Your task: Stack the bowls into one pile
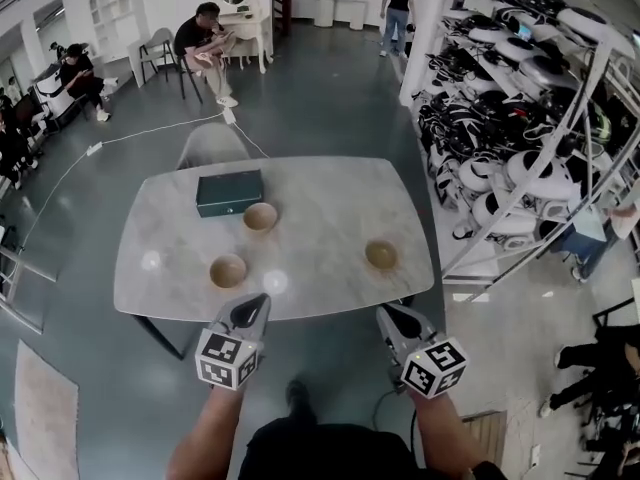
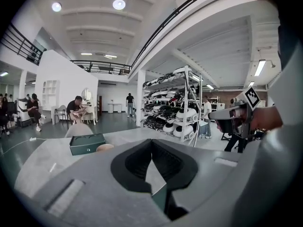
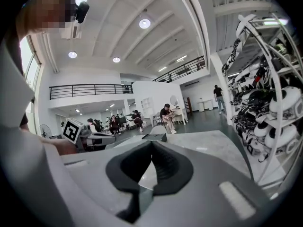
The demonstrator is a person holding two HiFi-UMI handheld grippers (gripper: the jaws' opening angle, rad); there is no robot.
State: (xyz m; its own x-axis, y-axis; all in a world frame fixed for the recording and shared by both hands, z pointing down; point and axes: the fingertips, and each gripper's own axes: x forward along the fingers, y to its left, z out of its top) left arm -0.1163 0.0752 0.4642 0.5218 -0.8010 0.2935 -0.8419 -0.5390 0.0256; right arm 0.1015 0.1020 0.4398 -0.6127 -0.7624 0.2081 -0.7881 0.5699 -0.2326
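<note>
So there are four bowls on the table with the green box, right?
Not quite: there are three bowls, not four. The head view shows the far bowl beside the green box, the near-left bowl and the right bowl, all standing apart on the table.
</note>
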